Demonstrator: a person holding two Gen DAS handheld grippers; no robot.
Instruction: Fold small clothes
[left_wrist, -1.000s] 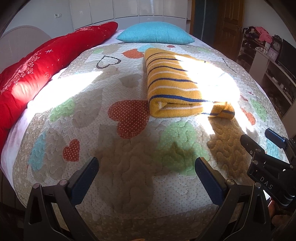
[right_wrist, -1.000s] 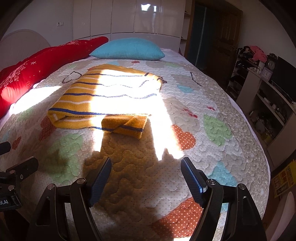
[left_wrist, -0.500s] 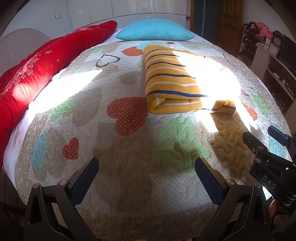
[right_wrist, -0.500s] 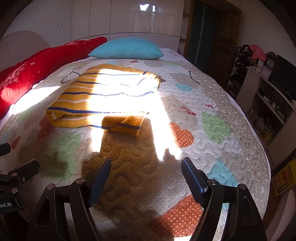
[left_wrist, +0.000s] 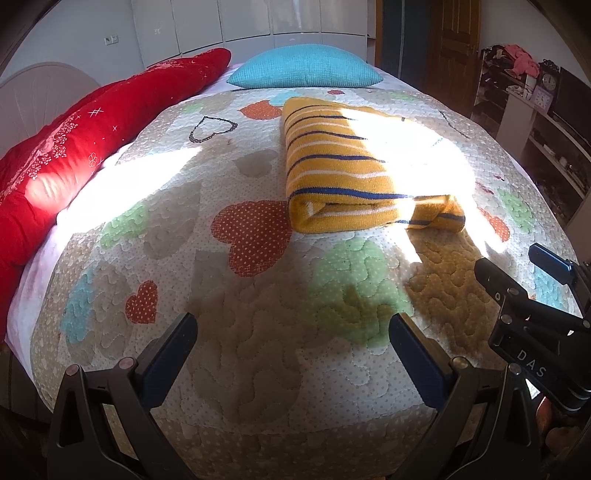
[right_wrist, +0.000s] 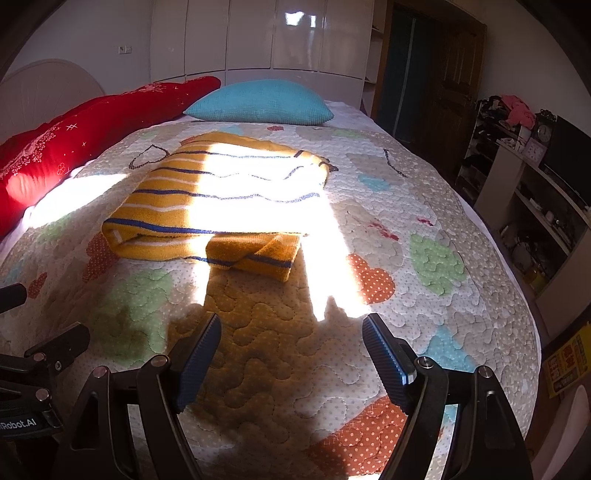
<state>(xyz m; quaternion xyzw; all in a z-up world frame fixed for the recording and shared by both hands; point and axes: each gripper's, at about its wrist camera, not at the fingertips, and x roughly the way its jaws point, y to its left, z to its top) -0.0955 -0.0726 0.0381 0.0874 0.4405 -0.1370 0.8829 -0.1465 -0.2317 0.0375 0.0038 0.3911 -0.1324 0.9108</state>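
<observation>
Two grippers, both with nothing in them. From its own wrist view the left gripper (left_wrist: 293, 341) has its blue-padded jaws spread wide over bare quilt, and the right gripper (right_wrist: 291, 345) is the same deal in its own view, jaws well apart with only quilt between them. They sit side by side: the right one's black frame pokes into the left view at about 4 o'clock, and the left one shows at about 8 o'clock in the right view. Further out is the quilted bedspread (left_wrist: 258, 369) with its patchwork hearts, part shadow and part hard sunlight. The task piece, a mustard-yellow knit with navy and white stripes (left_wrist: 343, 173), lies folded flat on the quilt well ahead of both grippers, at around 1 o'clock from the left one and 11 o'clock from the right. A cuff or sleeve end sticks out from under its near edge. Past it at 12 o'clock sits a teal pillow (left_wrist: 304, 68), and a long red bolster (left_wrist: 74, 155) runs up the bed's edge at 10 o'clock. Cluttered shelves (right_wrist: 532, 177) stand at 2 o'clock.
</observation>
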